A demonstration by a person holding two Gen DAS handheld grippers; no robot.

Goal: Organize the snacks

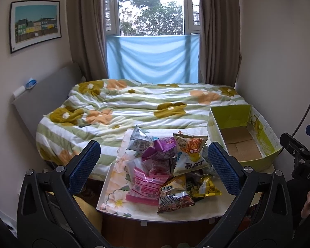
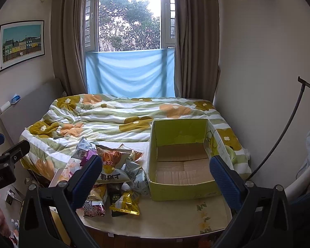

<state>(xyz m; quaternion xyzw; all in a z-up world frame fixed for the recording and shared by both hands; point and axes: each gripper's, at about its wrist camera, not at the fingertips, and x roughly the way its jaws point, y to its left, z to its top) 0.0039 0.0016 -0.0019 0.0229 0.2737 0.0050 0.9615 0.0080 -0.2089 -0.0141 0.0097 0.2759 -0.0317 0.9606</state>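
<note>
A heap of snack bags (image 1: pixel 165 169) lies on the flowered table (image 2: pixel 175 219), a yellow packet (image 2: pixel 126 204) nearest. Just to its right stands a green cardboard box (image 2: pixel 181 190), holding nothing. The left gripper (image 1: pixel 155 165) and right gripper (image 2: pixel 155 171) hover above, jaws wide and holding nothing. Behind lies the quilted bed (image 1: pixel 134 103).

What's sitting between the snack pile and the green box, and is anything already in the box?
Nothing visible blocks the way. The snack pile lies on the table just left of the green box, nearly touching its near corner. The box is open on top and shows only its bare cardboard floor. Both the left gripper and right gripper are open and empty.
</note>
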